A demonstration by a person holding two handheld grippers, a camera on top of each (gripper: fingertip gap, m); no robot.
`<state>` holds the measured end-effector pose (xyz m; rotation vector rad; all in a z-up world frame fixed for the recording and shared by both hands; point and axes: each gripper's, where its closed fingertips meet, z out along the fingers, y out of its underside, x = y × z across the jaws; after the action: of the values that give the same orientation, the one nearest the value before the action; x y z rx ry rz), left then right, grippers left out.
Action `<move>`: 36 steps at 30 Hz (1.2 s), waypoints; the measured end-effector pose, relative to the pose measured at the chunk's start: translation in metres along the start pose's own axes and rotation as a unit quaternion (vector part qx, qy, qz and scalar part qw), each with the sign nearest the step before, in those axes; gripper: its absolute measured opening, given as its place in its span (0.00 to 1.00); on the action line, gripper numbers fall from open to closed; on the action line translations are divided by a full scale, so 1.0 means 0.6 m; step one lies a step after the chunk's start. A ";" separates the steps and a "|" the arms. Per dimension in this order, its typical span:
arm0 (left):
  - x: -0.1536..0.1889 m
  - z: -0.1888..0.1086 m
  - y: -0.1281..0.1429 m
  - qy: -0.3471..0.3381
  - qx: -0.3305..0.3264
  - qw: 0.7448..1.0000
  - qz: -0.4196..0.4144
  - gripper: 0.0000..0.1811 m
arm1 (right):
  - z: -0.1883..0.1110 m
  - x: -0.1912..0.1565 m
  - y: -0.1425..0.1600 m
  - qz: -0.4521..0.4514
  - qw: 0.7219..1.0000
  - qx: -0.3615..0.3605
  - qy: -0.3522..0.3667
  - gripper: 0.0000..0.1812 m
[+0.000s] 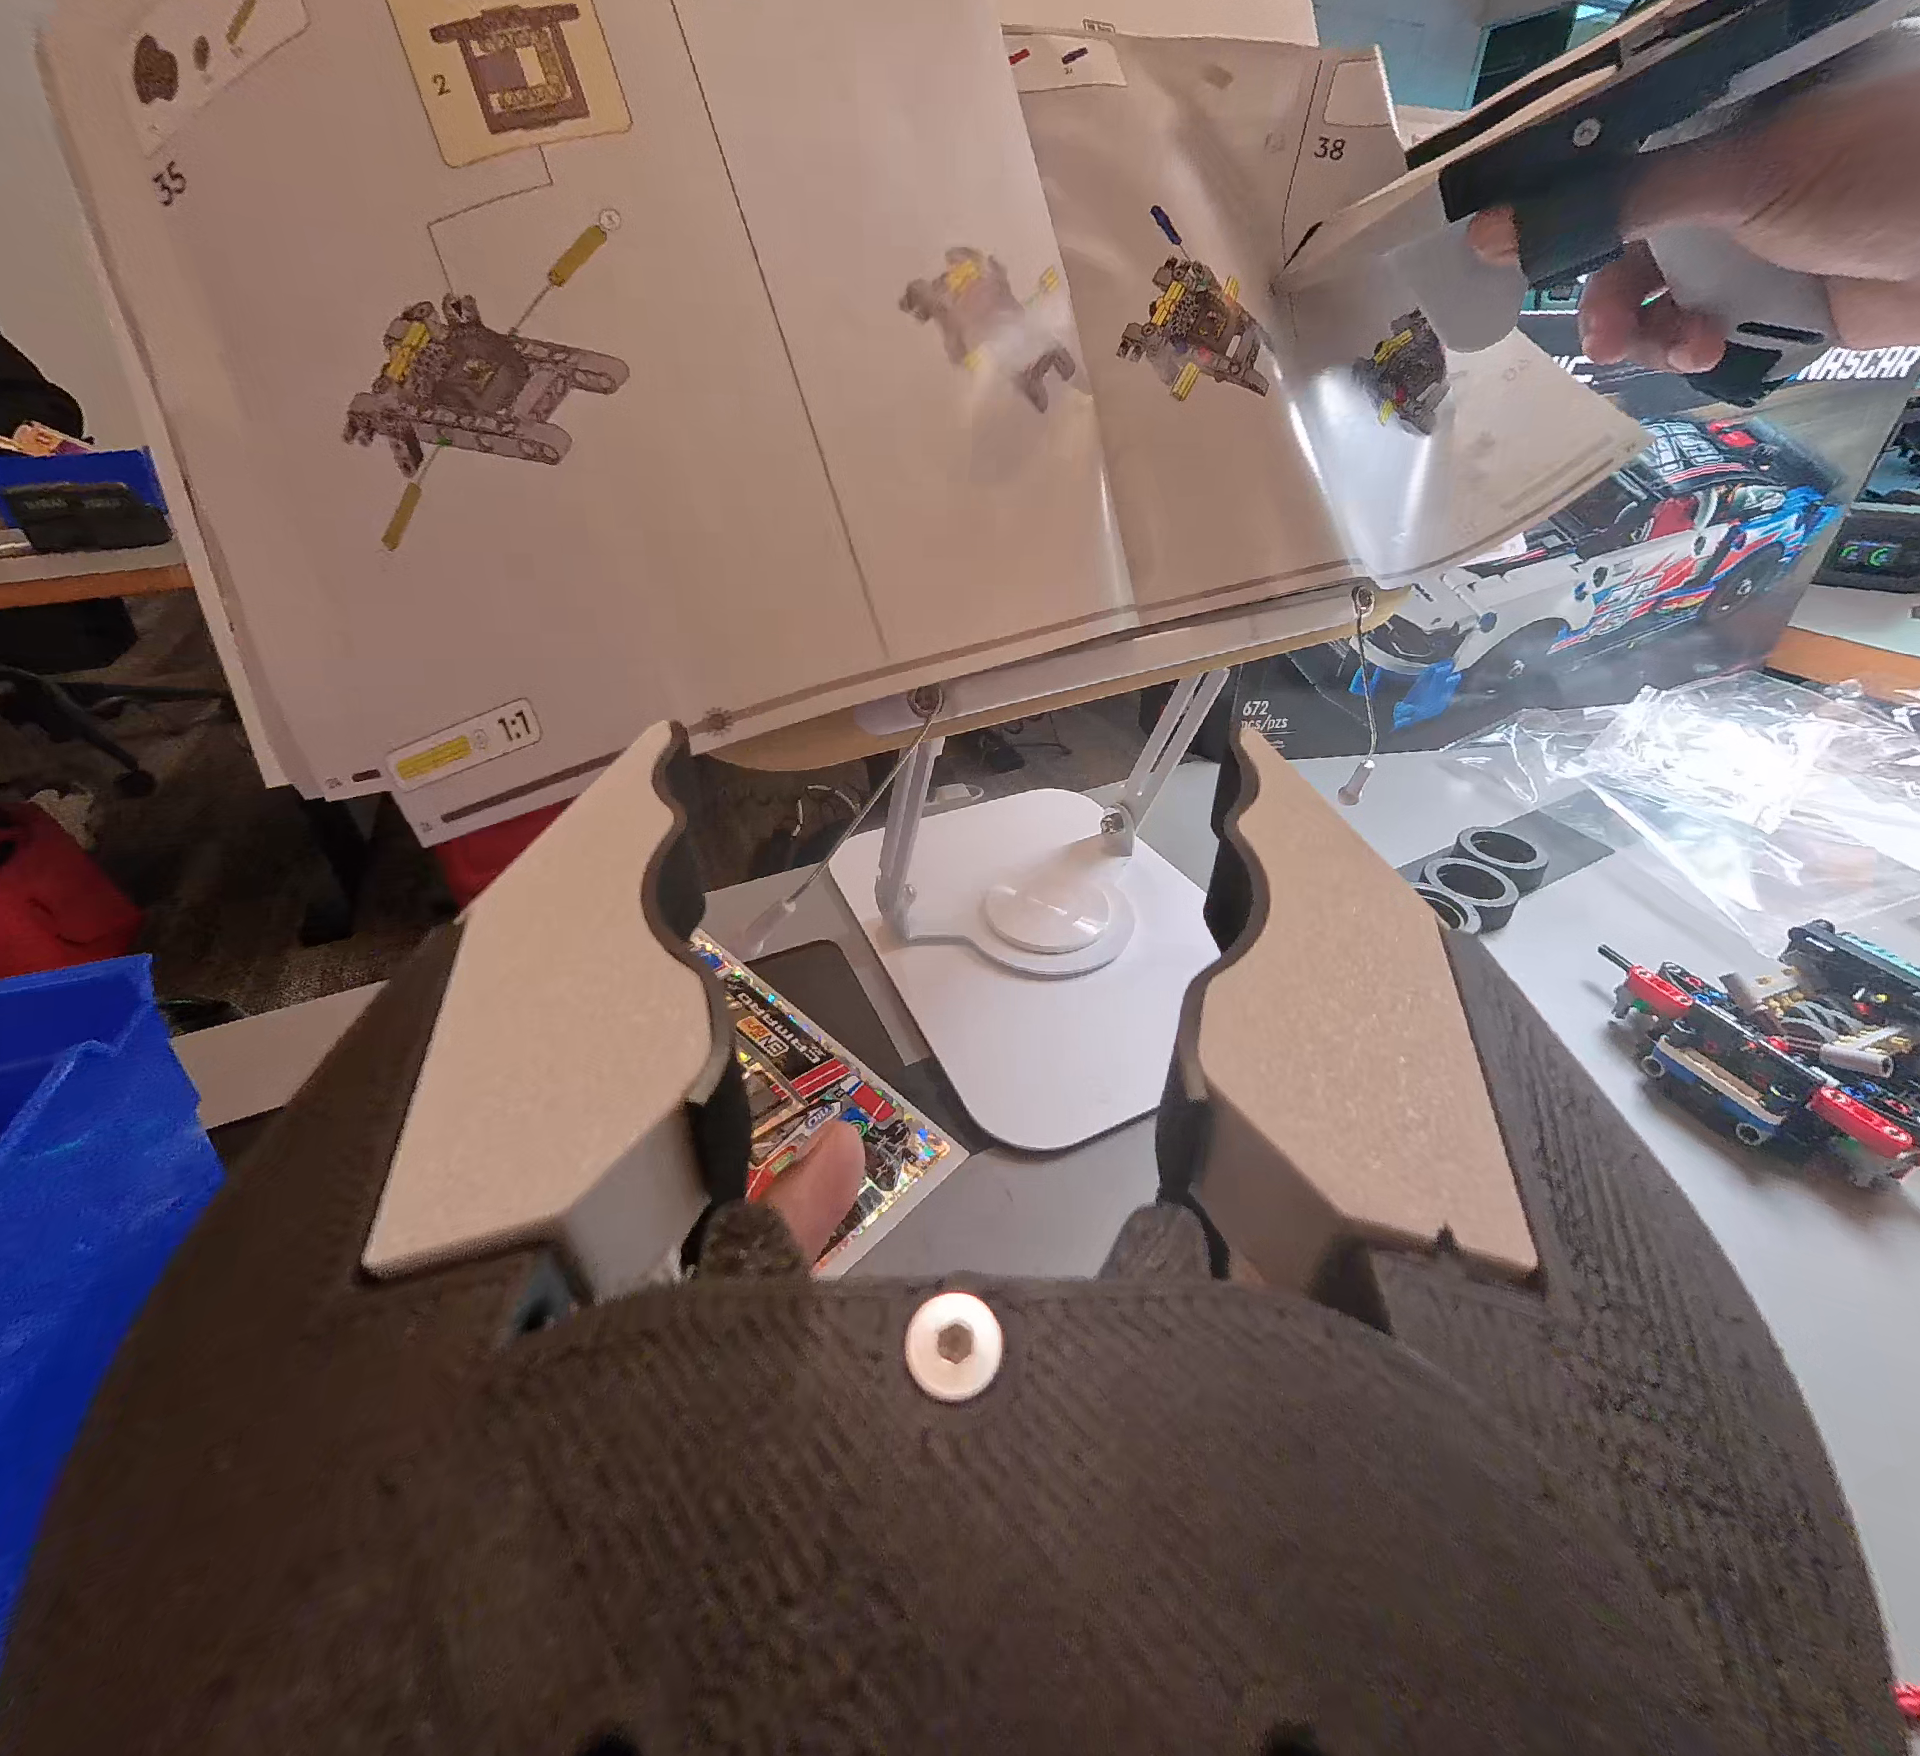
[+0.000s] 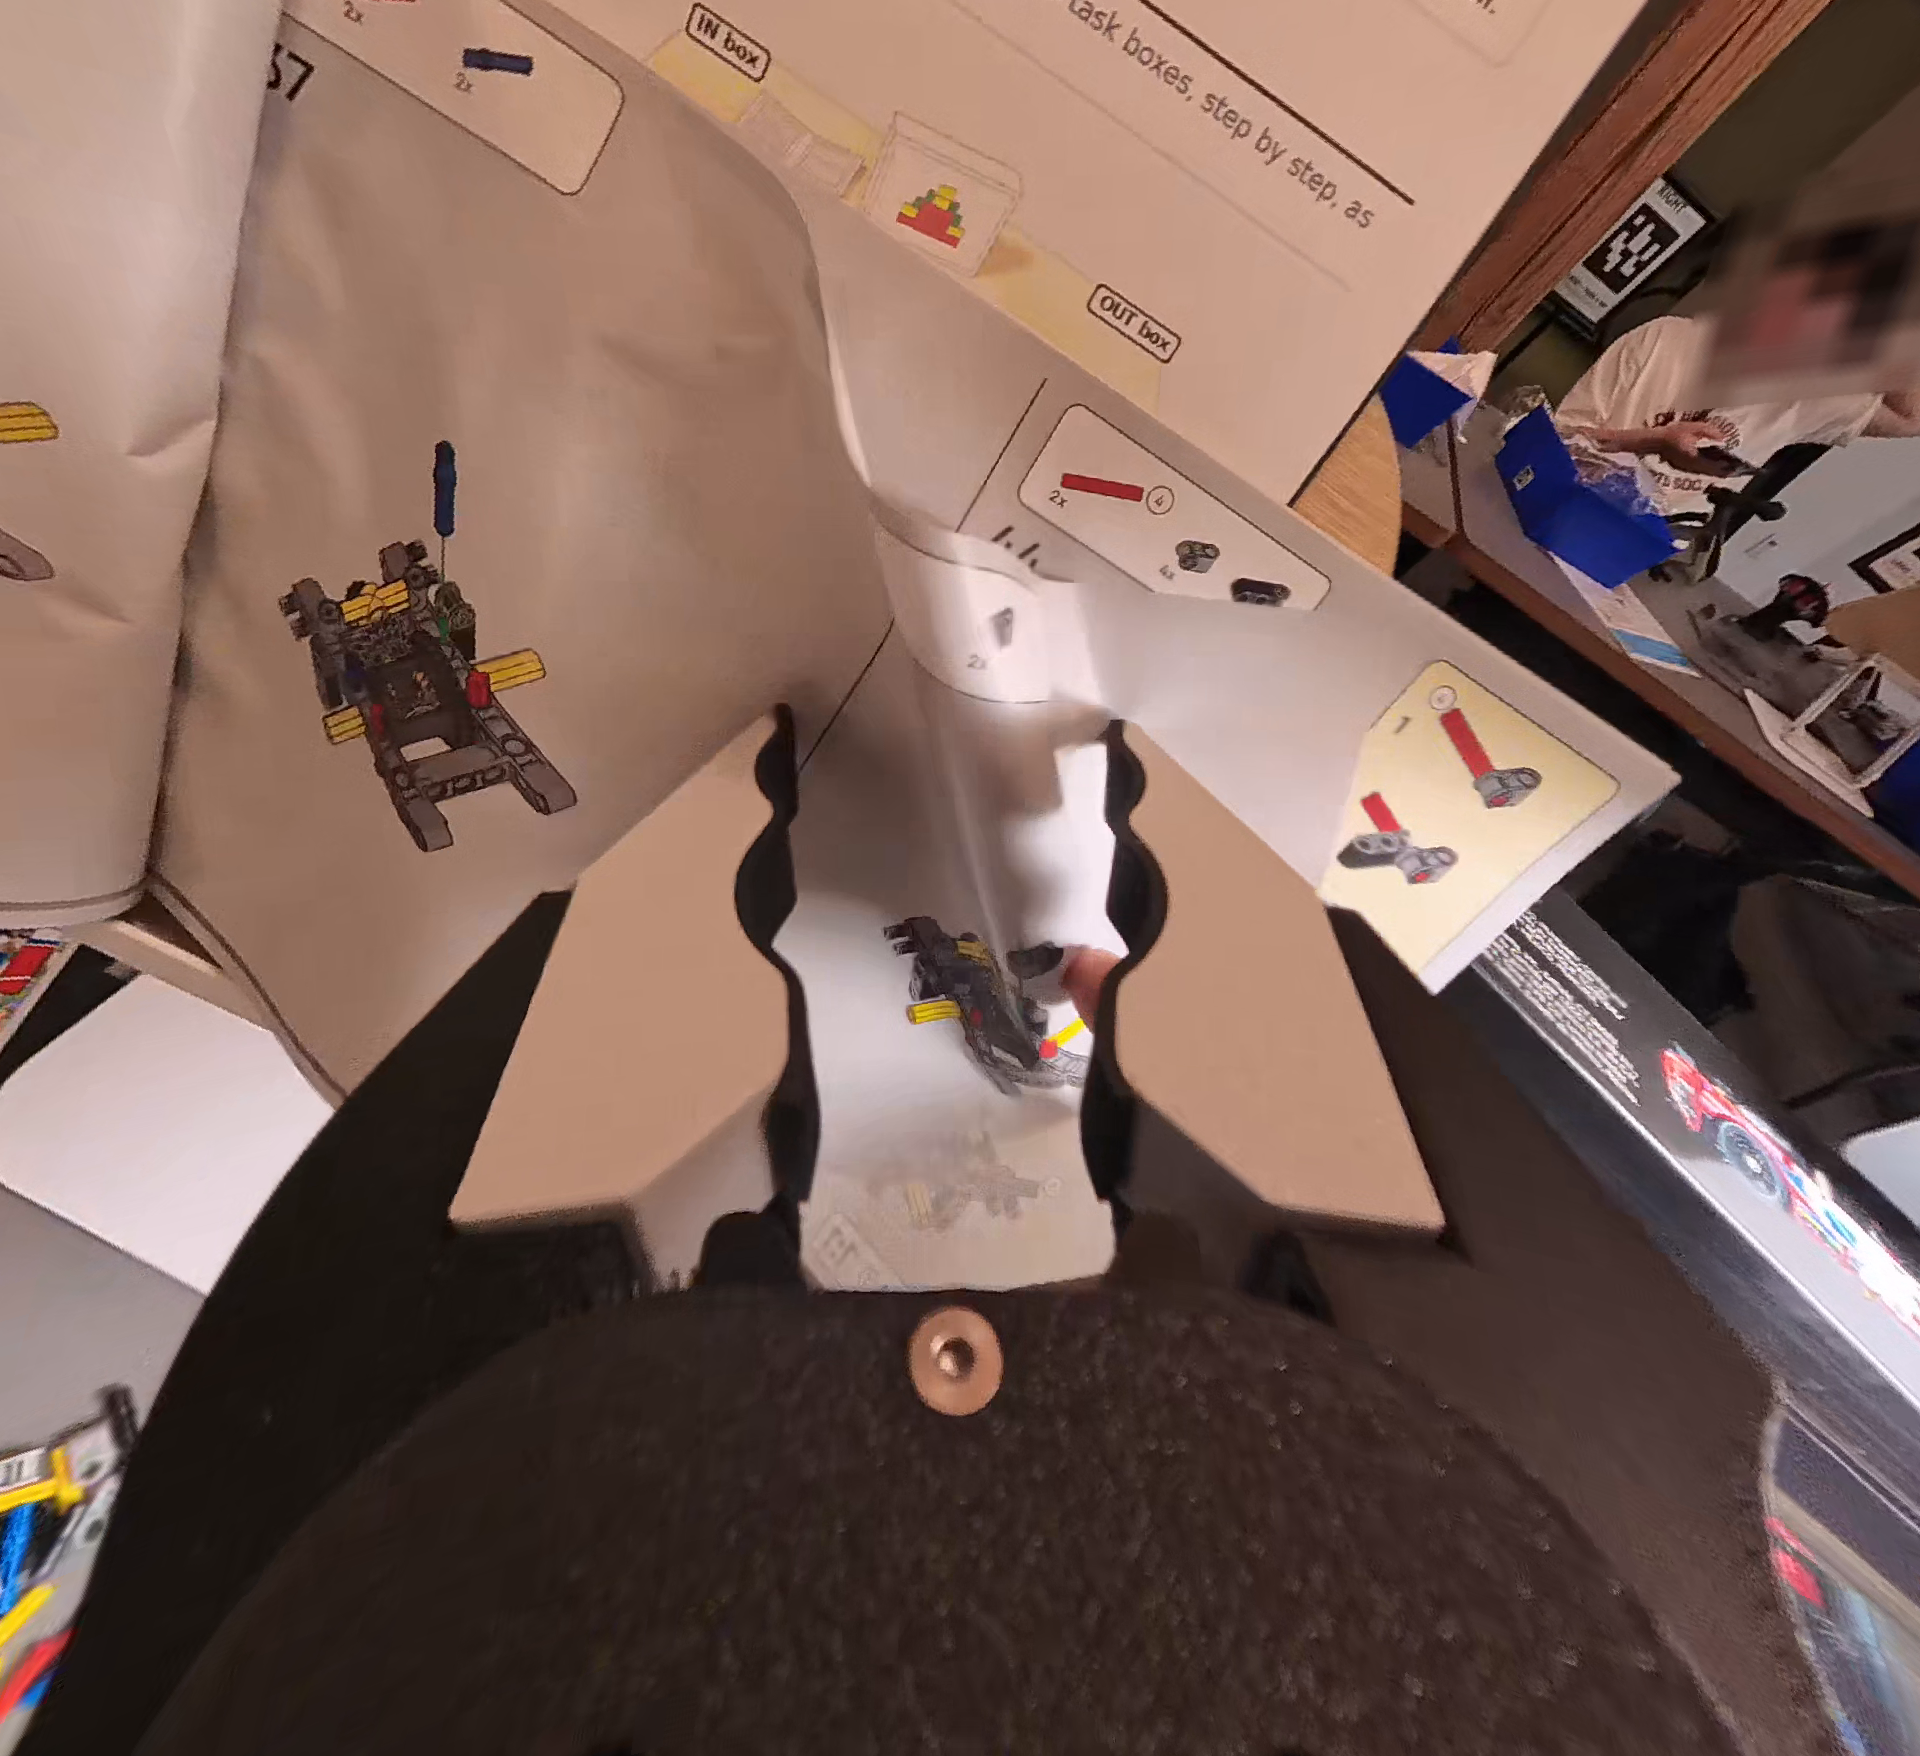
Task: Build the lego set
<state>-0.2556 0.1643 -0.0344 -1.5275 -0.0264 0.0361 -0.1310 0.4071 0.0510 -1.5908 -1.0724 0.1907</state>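
Two views covered this moment. From your left wrist, the left gripper [image 1: 951,885] hung with its jaws spread wide and nothing between them, aimed at the white stand [image 1: 1039,1010] carrying the manual [image 1: 540,335] at twelve o'clock. At one o'clock your right gripper [image 1: 1351,246] met the edge of a lifted page [image 1: 1434,418]; whether it pinched the sheet you could not tell from there. The half-built car [image 1: 1787,1052] lay on the table [image 1: 1662,1291] at three o'clock, tyres [image 1: 1475,875] just beyond it, the box [image 1: 1621,574] farther back.

From your right wrist, the right gripper [image 2: 945,750] stood parted, a curled page [image 2: 1018,833] passing between its fingers, the manual [image 2: 499,480] filling ten o'clock.
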 end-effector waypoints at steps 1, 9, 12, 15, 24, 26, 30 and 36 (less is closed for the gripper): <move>-0.001 0.000 0.001 0.000 -0.002 1.000 -0.001 0.54 | 0.000 0.000 0.001 -0.008 1.000 -0.002 0.001 0.28; -0.014 -0.010 -0.007 -0.008 0.004 1.000 -0.003 0.53 | -0.026 -0.025 0.012 -0.064 0.997 -0.011 -0.044 0.07; -0.015 -0.008 -0.001 -0.007 -0.002 1.000 -0.004 0.53 | -0.047 -0.047 0.013 -0.083 0.992 -0.001 -0.090 0.04; -0.010 -0.005 0.005 -0.003 -0.007 1.000 -0.002 0.54 | -0.075 -0.082 0.010 -0.083 0.983 0.006 -0.165 0.03; 0.084 0.020 -0.004 0.055 0.005 0.994 0.090 0.51 | -0.171 -0.216 -0.077 0.002 0.924 0.053 -0.379 0.08; 0.111 0.029 -0.019 0.053 0.025 0.990 0.130 0.49 | -0.174 -0.234 -0.093 -0.006 0.923 0.052 -0.381 0.09; 0.129 0.031 -0.066 -0.002 0.083 0.977 0.195 0.28 | -0.182 -0.259 -0.113 -0.038 0.930 0.044 -0.364 0.13; 0.119 0.013 -0.104 0.001 0.140 0.982 0.126 0.00 | -0.232 -0.239 -0.157 -0.039 0.944 0.102 -0.313 0.32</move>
<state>-0.1844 0.1723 0.0280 -1.2418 0.1691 0.2312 -0.1744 0.2015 0.1190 -1.3205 -1.5391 0.7680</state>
